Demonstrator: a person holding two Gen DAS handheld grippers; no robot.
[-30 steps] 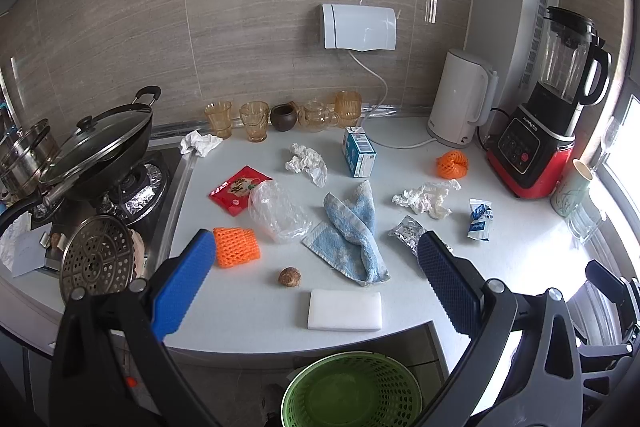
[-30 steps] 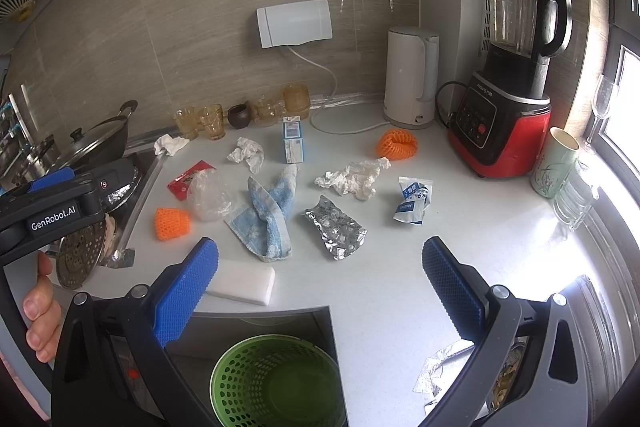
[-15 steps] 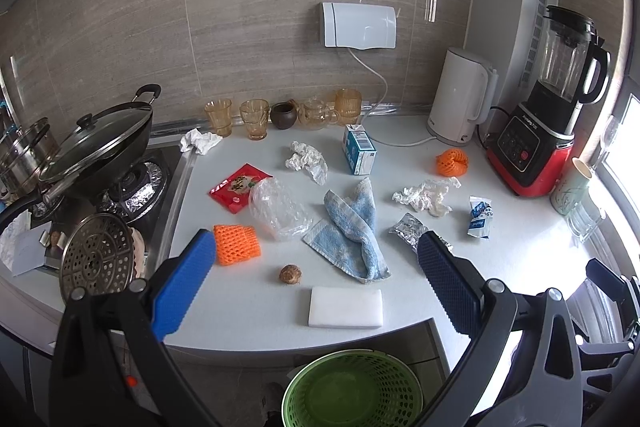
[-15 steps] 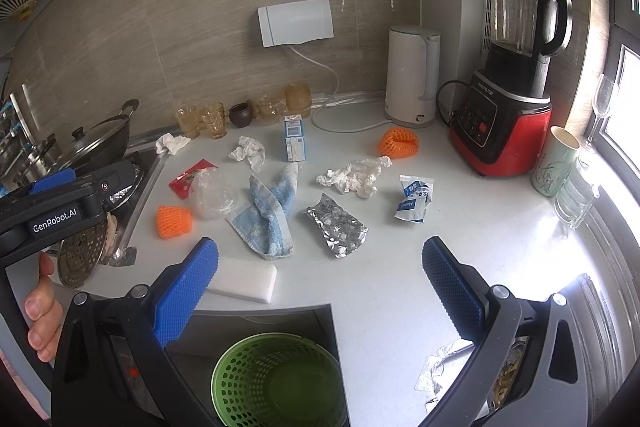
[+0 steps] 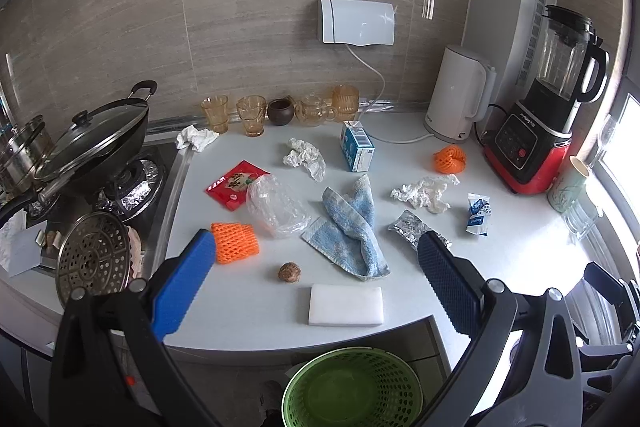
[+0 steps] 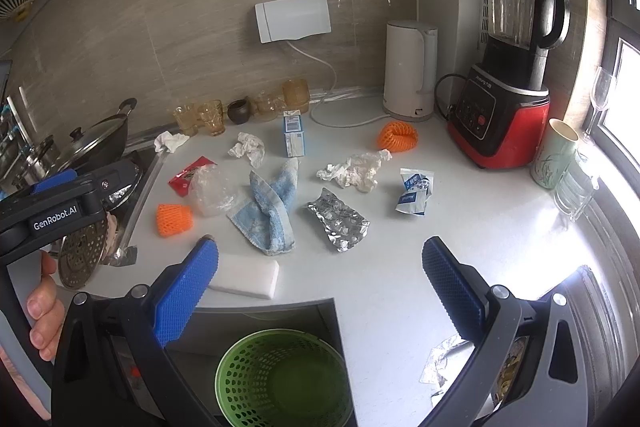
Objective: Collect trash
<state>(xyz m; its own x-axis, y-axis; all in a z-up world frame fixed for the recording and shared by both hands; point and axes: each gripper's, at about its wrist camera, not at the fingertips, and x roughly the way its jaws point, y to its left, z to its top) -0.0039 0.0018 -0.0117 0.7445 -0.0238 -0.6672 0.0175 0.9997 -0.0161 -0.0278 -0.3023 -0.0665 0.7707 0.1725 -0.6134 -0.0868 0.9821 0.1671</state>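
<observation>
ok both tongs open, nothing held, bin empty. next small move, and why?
Probably ease the right tongs forward and down over the foil. It lies nearest in front of them, apart from the towel, and the green bin sits just below the counter edge. The left tongs hover open too.

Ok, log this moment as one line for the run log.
phase: pre-grasp | left gripper: open, empty | right gripper: open, empty | green basket: empty | crumpled foil, tissues, orange nets: on counter
</observation>
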